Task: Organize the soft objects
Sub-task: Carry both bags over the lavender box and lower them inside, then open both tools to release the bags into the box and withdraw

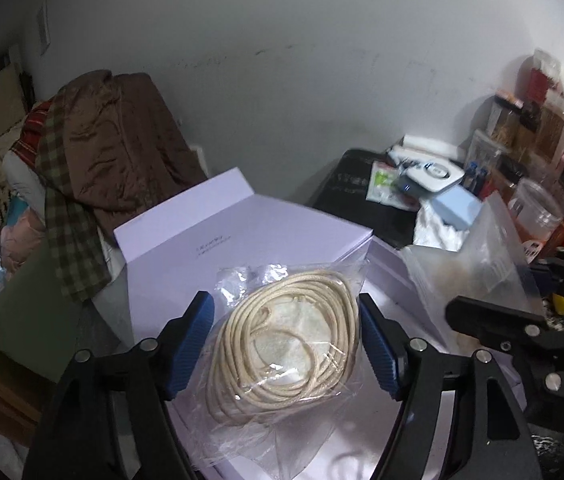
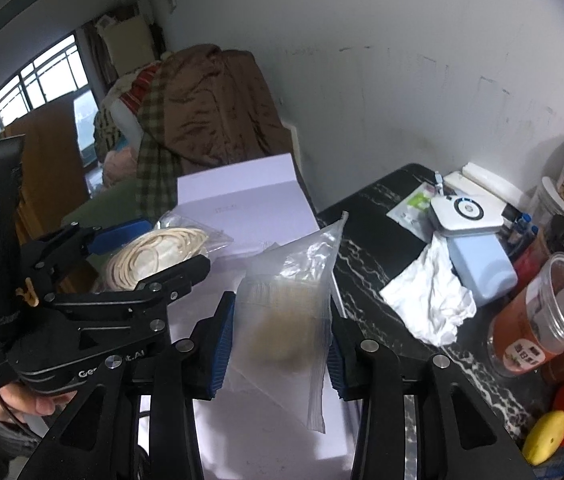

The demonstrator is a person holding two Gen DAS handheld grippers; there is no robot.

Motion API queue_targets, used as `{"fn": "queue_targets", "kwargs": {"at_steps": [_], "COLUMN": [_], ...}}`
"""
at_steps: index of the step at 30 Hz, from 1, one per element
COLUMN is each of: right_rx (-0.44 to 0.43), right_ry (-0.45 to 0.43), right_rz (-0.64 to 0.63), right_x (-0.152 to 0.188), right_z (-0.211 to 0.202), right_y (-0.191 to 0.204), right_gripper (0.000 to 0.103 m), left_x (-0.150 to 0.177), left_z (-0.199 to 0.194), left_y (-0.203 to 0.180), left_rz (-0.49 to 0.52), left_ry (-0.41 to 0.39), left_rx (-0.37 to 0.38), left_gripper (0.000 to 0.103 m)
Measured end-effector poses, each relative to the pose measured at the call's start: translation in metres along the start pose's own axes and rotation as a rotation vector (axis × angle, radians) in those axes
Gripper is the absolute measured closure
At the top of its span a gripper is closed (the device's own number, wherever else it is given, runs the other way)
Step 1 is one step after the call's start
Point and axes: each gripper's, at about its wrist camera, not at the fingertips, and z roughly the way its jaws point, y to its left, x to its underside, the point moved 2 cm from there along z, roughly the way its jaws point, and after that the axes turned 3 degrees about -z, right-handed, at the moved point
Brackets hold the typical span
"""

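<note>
Plastic-bagged cord coil (image 1: pixel 282 344) pinched in left claw (image 1: pixel 286 344) above lavender box (image 1: pixel 241 220). Right claw (image 2: pixel 277 344) closed on frosted zip bag (image 2: pixel 286 300) beside it. Risk: slick film slipping from pads; bags snagging each other; zip bag swinging toward jar (image 2: pixel 542 316) on tabletop (image 2: pixel 362 240).

- The contents of the frosted zip bag (image 2: pixel 282 304) are blurred by the plastic; only a tan mass is made out.
- The print on the lilac box (image 1: pixel 241 232) is too small to be read.
- The right tool (image 1: pixel 522 320) is cut off by the edge of the left wrist view, so its jaws are not seen whole there.
- The label on the clear jar (image 2: pixel 542 320) cannot be read.
- The yellow object (image 2: pixel 544 432) is partly hidden at the picture's rim.
</note>
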Motion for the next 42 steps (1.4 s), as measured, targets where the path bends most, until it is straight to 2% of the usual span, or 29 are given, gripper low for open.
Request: {"fn": "queue_targets", "kwargs": {"at_steps": [6,15,20,32,42], "right_rx": [0.03,0.072,0.079,0.105,0.117], "right_ry": [0.032,0.036,0.007,-0.099,-0.192], "right_rz": [0.011,0.004,0.007,-0.022,-0.064], "right_x": [0.005,0.006,0.0,-0.014,-0.01], "right_z": [0.005,-0.002,-0.018,-0.078,-0.136], "right_y": [-0.004,-0.003,0.001,0.022,0.053], "right_gripper": [0.051,0.051,0.051,0.051,0.05], "left_x": [0.004,-0.001,-0.008,-0.017,-0.013], "left_z": [0.003,-0.014,-0.038,-0.109,-0.177], "left_y": [0.0,-0.001,0.001,0.005,0.012], "left_rz": [0.009,0.01,0.001,-0.005,-0.017], "left_ry": [0.03,0.018,-0.025,-0.142,-0.246], "left_rx": [-0.029,-0.019,0.01,-0.004,-0.008], "left_gripper": [0.025,0.024,0.024,0.024,0.024]}}
